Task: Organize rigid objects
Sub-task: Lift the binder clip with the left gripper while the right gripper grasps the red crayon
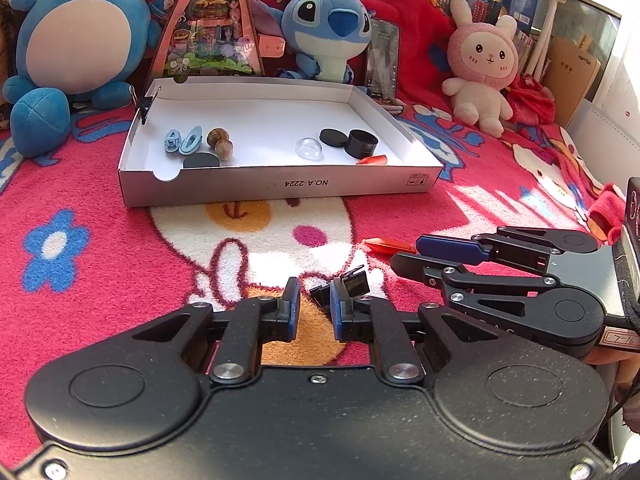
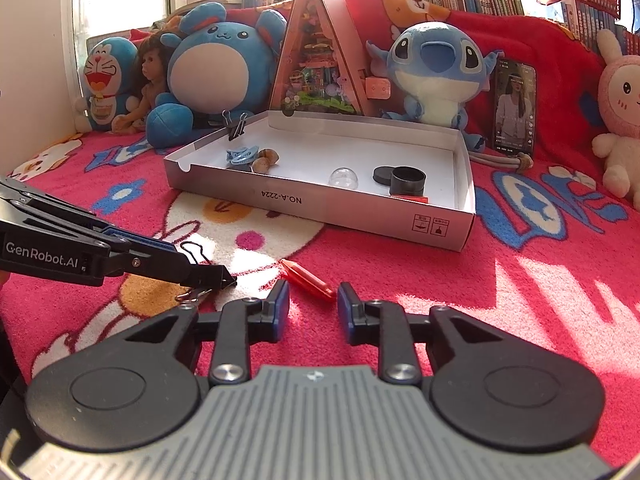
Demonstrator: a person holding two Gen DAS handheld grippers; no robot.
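On a pink cartoon blanket, the left gripper sits low with its fingers narrowly parted around a black binder clip; from the right wrist view the clip's wire handles show beside the finger tips, but whether the pads actually pinch it cannot be told. The right gripper hovers just beside it, fingers moderately apart and holding nothing, with an orange plastic piece lying on the blanket right ahead of its tips. Farther back rests a shallow white cardboard box, its front wall printed upside down with "NO.A-2224". Inside, toward one end, lie two pale blue clips, two brown nuts and a black disc; toward the other, a clear dome, a second black lid, a black round cup and another orange piece. A second binder clip grips the box's far corner. Behind, plush toys line a red throw: a round blue one and a blue big-eared one.
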